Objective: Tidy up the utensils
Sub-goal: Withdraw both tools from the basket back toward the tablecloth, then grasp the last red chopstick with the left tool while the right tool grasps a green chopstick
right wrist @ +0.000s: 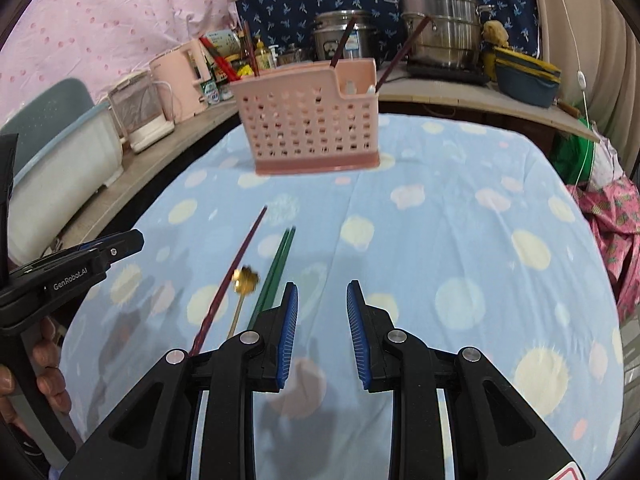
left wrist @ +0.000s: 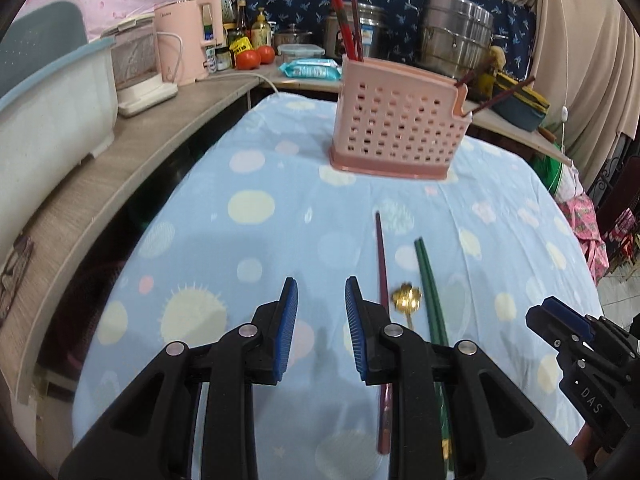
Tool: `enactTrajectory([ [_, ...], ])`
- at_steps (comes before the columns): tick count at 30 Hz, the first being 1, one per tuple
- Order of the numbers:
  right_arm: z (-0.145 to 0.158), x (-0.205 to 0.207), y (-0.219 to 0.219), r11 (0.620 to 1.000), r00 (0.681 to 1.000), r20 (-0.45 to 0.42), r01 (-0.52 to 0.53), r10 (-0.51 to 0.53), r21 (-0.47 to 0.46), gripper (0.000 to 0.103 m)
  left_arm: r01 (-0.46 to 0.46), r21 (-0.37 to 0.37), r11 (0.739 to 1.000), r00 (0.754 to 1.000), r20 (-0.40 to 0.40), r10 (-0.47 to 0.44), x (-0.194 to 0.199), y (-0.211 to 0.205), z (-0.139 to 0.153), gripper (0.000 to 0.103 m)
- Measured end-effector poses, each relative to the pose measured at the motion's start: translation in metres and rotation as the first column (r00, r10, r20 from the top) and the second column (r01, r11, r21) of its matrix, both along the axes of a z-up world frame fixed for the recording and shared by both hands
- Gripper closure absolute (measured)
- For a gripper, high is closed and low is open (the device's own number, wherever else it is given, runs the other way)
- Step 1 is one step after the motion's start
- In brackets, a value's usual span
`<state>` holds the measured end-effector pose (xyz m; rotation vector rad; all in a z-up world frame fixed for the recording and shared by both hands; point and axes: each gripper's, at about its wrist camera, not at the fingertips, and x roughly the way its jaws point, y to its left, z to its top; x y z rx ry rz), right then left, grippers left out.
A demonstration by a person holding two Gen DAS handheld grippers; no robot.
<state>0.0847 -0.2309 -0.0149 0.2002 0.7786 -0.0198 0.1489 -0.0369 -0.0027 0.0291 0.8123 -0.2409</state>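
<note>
Right, utensils lie loose in front of the pink holder (left wrist: 394, 128): a maroon chopstick (left wrist: 380, 264), a gold spoon (left wrist: 407, 297) just beside it, then a green chopstick pair (left wrist: 428, 280), all lengthwise on the blue spotted table (left wrist: 248, 240). Open cloth stretches between them and the holder, and wide to the holder's right. Holder stands upright near the table's far edge, dark chopsticks already poking out. Left tongs (left wrist: 321, 322) hover part-open, empty; right tongs (right wrist: 322, 326) likewise, gripping nothing.
</note>
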Motion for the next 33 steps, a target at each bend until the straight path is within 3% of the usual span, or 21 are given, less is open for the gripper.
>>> enactTrajectory([
  [5, -0.017, -0.015, 0.01, 1.0, 0.999, -0.036, -0.002, 0.003, 0.028, 0.078, -0.001, -0.01, 1.0, 0.998, -0.058, 0.0, -0.013, 0.006, -0.021, 0.079],
  [18, -0.043, -0.05, 0.046, 0.997, 0.994, -0.092, -0.055, 0.06, 0.053, 0.078, 0.005, -0.007, 1.0, 0.993, -0.115, -0.005, -0.036, 0.007, -0.051, 0.079],
  [33, -0.054, -0.059, 0.061, 0.993, 0.99, -0.109, -0.079, 0.088, 0.087, 0.082, 0.045, -0.012, 0.999, 0.992, -0.115, -0.047, -0.047, -0.004, -0.052, 0.079],
])
